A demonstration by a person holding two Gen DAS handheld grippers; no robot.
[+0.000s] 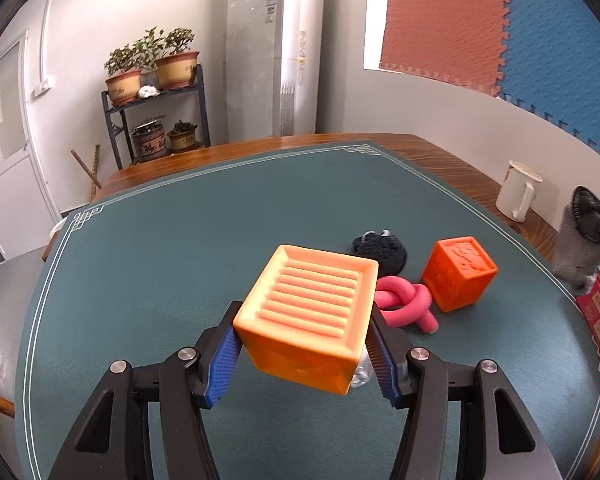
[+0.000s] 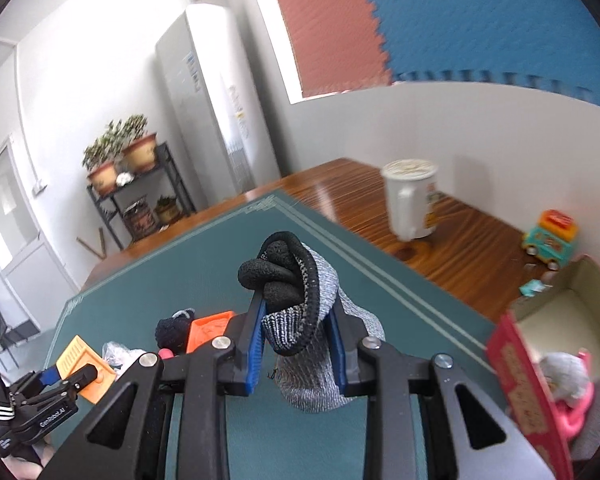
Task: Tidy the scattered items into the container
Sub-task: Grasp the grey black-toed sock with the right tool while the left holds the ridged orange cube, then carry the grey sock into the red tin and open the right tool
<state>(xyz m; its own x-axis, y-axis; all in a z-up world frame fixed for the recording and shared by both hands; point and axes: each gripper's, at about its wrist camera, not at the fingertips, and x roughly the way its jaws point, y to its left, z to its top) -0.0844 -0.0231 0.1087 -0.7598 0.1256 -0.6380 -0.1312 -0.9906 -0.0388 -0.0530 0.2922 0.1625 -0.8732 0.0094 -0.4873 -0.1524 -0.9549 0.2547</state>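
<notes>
The left gripper (image 1: 304, 354) clamps a pale orange ribbed plastic cube (image 1: 308, 316) between its blue pads. The right gripper (image 2: 296, 344) pinches a grey knitted glove with black cuff (image 2: 312, 320); the red cardboard box (image 2: 520, 376) lies to its right.

Both cams sit just behind their own gripper, looking forward along the fingers and slightly down at the table (image 1: 140, 264). Left one looks past the left gripper (image 1: 304, 344) toward the far corner, plant shelf (image 1: 156, 116) ahead-left. Right one sits close behind the right gripper (image 2: 296, 336), aimed the same way. Both views share the white mug (image 1: 516, 192), the shelf and the darker orange cube (image 1: 460, 276); the right view also catches the left gripper low on its left.
</notes>
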